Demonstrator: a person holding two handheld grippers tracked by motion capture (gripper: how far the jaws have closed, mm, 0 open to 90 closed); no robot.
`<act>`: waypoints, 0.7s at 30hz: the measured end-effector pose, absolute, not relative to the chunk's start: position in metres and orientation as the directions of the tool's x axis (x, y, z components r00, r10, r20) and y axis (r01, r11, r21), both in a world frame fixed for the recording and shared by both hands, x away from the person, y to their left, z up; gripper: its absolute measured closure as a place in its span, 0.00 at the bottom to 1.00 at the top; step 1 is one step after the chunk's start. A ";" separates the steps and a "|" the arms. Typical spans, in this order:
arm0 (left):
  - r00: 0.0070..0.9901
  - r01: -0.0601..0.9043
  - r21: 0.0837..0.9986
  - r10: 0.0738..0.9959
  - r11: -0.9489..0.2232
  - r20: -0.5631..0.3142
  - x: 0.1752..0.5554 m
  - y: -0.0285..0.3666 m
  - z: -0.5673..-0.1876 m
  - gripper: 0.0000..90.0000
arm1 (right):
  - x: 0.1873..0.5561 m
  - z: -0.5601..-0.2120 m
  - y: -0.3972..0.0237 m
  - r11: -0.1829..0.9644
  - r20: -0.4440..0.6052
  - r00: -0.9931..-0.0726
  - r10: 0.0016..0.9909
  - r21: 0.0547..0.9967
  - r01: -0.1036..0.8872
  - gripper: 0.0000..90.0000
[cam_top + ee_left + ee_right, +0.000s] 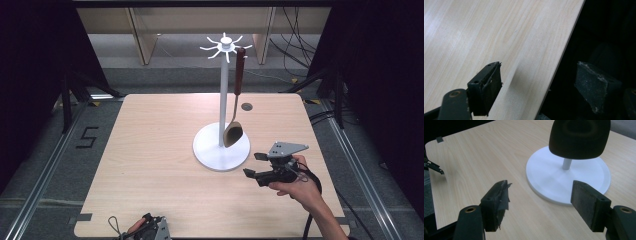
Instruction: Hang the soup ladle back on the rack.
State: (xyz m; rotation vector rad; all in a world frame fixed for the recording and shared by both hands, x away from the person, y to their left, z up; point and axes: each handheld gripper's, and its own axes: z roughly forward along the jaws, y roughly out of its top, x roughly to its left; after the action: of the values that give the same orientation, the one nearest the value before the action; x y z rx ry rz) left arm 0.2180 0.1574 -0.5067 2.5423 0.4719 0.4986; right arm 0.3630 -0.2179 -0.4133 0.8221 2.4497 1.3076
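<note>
Presently one spoon (234,131) hangs on one stand (221,150); both tongs (257,165) (537,86) gape empty.

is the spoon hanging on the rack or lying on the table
Hanging. The spoon hangs by its handle from a hook at the top of the white rack, its bowl just above the round base.

Black right gripper (256,164) with grey three-cornered plate, trailing black cable, worn padded jaws.
</note>
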 end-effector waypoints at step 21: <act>0.877 0.230 0.526 0.409 -0.819 0.253 0.217 0.158 -0.507 0.23 | 0.354 -0.441 -0.220 0.478 0.070 -0.820 0.568 0.783 0.398 0.34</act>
State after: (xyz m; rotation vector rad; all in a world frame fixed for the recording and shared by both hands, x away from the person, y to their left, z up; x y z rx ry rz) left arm 0.2171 0.1580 -0.5066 2.5517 0.4647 0.4907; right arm 0.3540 -0.2202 -0.4411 0.8365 2.5241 1.2574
